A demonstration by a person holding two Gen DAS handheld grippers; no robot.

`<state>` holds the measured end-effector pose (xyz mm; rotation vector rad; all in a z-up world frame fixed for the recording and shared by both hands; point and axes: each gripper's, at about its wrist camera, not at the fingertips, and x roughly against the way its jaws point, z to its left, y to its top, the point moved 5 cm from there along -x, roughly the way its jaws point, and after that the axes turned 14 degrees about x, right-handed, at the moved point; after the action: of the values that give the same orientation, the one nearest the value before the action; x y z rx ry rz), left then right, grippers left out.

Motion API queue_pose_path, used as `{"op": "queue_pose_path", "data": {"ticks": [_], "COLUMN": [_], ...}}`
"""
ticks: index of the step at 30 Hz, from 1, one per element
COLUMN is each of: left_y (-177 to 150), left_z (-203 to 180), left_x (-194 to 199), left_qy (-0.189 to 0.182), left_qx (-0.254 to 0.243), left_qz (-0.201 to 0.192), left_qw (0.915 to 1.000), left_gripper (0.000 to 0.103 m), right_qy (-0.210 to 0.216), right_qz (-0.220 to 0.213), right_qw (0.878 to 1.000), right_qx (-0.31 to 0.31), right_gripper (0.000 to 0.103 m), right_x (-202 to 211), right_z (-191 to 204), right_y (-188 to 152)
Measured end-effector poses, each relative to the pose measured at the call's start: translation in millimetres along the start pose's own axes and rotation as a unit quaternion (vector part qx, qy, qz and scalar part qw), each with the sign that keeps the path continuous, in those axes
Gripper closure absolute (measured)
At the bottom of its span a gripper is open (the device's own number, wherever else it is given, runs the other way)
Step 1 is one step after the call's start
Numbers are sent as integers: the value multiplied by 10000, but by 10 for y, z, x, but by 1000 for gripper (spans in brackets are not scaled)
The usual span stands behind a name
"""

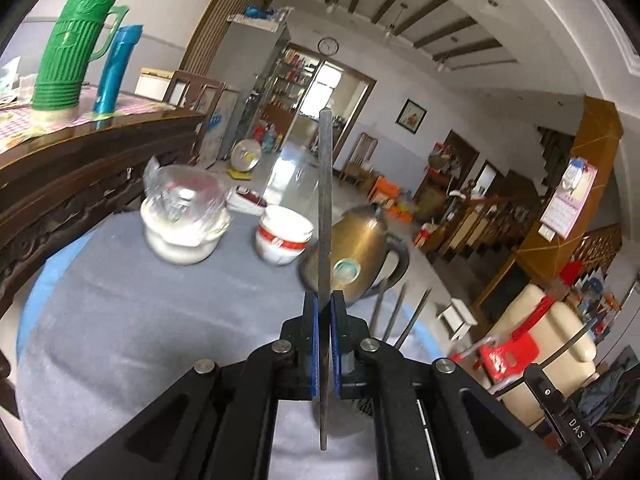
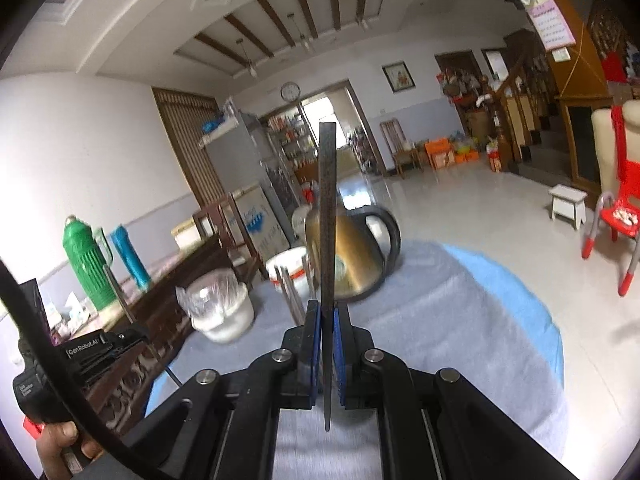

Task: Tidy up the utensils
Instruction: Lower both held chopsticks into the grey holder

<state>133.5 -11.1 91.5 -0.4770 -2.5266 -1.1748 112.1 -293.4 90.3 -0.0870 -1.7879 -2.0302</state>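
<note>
Left hand-held gripper [image 1: 325,312] closed narrow on a thin flat grey metal utensil [image 1: 326,208], held upright edge-on between the blue pads [image 1: 314,336], above the round grey-covered worktop [image 1: 120,320]. Right hand-held gripper [image 2: 327,320] likewise clamped on a dark thin flat utensil [image 2: 327,216] standing upright. Behind on the worktop: brass-coloured kettle with black handle [image 1: 360,248], white bowls with red band [image 1: 284,236], white pot under clear plastic [image 1: 184,216]; three thin metal sticks [image 1: 396,312] near the kettle.

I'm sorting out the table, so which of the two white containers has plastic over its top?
The lidded pot nearest the wooden sideboard: clear plastic is bunched over its top. The red-banded bowl beside the kettle is bare.
</note>
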Motion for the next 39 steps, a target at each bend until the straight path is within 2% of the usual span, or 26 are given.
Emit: {"op": "queue_pose_path", "data": {"ticks": [4, 10, 21, 39], "left_y": [47, 25, -239, -498], "left_z": [-190, -370, -338, -274], "left_x": [-169, -480, -958, -1239], "left_qy": [-125, -180, 186, 347], "left_qx": [92, 136, -154, -461], "left_qz": [-81, -74, 102, 361], "left_qw": [9998, 9997, 9997, 9977], "left_gripper": [97, 97, 97, 97], "right_qy": [-38, -88, -150, 19], "right_qz": [-137, -98, 309, 841], "right_qw": [9999, 9998, 9985, 9950], "right_qx": [4, 156, 425, 545], "right_gripper": [96, 96, 96, 96], "right_x": [-119, -391, -833, -1217], "right_z": [-53, -46, -55, -7], "right_y": [165, 224, 0, -314]}}
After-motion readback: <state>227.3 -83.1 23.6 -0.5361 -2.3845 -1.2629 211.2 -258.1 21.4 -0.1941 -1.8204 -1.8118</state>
